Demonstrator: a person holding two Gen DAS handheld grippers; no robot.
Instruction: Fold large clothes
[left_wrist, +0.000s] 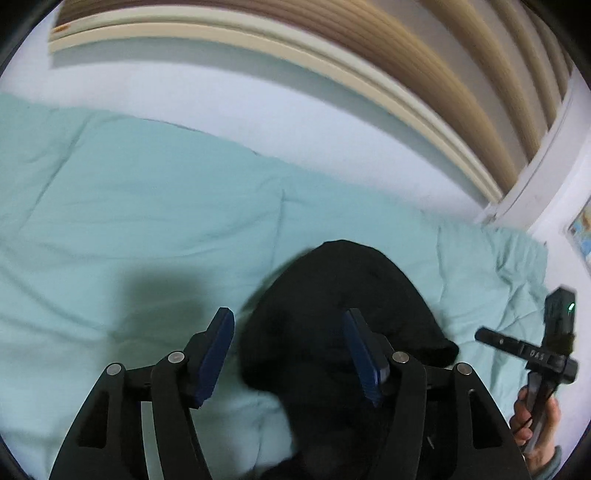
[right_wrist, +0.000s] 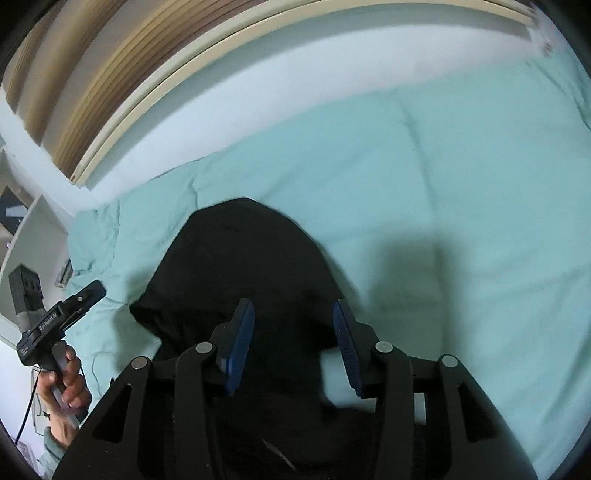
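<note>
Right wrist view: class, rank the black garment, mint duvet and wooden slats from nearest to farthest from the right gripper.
From the right gripper:
1. Black garment, directly under the fingers.
2. Mint duvet, spread around it.
3. Wooden slats, upper left, beyond the white wall.

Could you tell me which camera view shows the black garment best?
The right wrist view: the black garment lies nearly whole on the mint bedspread. The left wrist view shows it too, blurrier.

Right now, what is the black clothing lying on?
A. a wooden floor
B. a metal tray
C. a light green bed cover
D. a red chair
C: the black clothing lies spread on the light green bed cover, which shows all around it in both wrist views.
</note>
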